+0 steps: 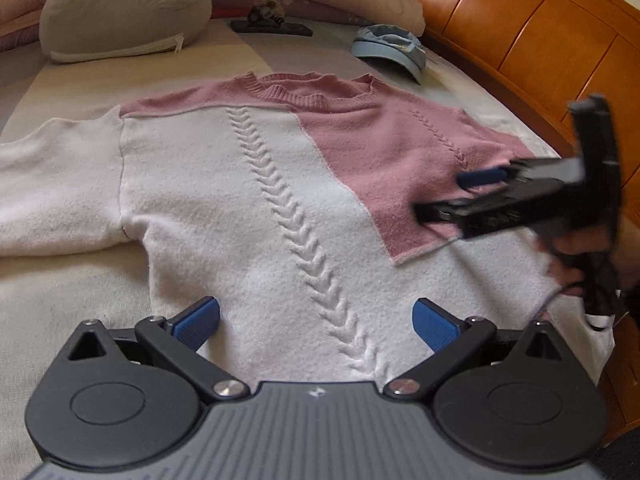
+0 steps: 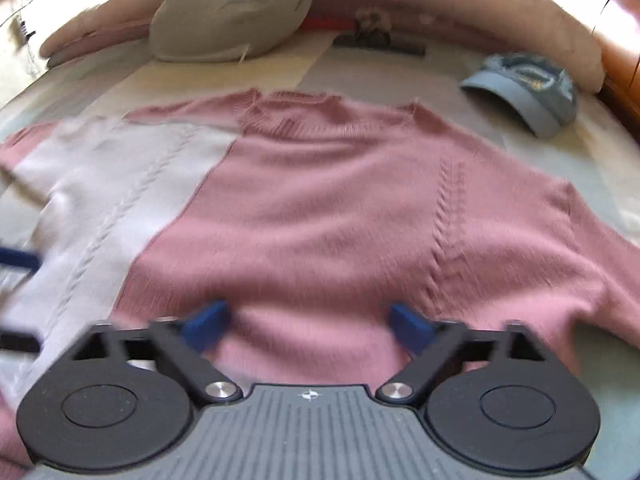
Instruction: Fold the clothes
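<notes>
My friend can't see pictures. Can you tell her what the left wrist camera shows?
A pink and white sweater lies flat on a bed, with the open left hand-held gripper above its hem. The right hand-held gripper reaches in over its pink side; a blue cap and a pillow lie beyond.

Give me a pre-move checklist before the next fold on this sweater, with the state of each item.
1. Left gripper open, nothing between its blue pads: ok.
2. Right gripper open, nothing pinched: ok.
3. Sweater lying flat on the bed, front up: ok.
4. One sleeve spread out to the side, not yet folded in: not ok.
5. Cap lying apart from the sweater, beyond the collar: ok.
6. Hem edge nearest the grippers straight: cannot tell, hidden behind the gripper bodies.
</notes>
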`<state>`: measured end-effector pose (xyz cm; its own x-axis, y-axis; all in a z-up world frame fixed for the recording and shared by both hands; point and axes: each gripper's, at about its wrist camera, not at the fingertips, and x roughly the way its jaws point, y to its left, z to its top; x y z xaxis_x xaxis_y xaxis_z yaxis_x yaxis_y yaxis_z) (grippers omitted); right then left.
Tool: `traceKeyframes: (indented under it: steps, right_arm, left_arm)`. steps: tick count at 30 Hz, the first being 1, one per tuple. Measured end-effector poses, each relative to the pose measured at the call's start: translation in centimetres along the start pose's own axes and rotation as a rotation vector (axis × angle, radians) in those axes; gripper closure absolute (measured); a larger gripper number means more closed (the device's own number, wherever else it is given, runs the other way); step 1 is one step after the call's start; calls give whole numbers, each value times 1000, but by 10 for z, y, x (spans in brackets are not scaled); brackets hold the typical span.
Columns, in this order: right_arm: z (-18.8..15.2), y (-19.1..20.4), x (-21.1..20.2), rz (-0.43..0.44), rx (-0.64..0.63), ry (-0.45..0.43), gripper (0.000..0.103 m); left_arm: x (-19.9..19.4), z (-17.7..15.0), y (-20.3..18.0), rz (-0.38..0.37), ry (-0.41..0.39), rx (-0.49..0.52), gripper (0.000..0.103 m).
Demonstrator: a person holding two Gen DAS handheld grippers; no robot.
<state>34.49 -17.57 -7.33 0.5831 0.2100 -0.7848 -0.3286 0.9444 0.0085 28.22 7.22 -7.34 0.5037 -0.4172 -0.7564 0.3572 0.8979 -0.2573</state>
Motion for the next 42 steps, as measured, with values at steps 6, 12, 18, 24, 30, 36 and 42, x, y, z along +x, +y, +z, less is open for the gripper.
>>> traceKeyframes:
  steps: [6, 12, 18, 24, 30, 36, 42]
  right_arm:
    - [15, -3, -11, -7, 81, -16, 2]
    - [-40, -32, -36, -70, 148, 16, 0]
    - [-77, -64, -65, -79, 255, 7, 0]
    - [-50, -80, -54, 8, 244, -94, 0]
    - [-36, -102, -21, 24, 153, -116, 0]
    - [-63, -122, -58, 70, 95, -73, 0]
    - [-43, -112, -56, 188, 64, -167, 0]
  left_arm:
    - [-5, 6, 1, -1, 8, 7, 1]
    - [-4, -3, 4, -3, 15, 8, 1]
    - [-4, 3, 1, 27, 23, -22, 1]
    - [-10, 12, -18, 115, -8, -38, 1]
    - [-17, 9, -41, 230, -2, -96, 1]
    - [-20, 11, -66, 273, -22, -158, 1]
    - [-4, 31, -104, 301, -22, -89, 1]
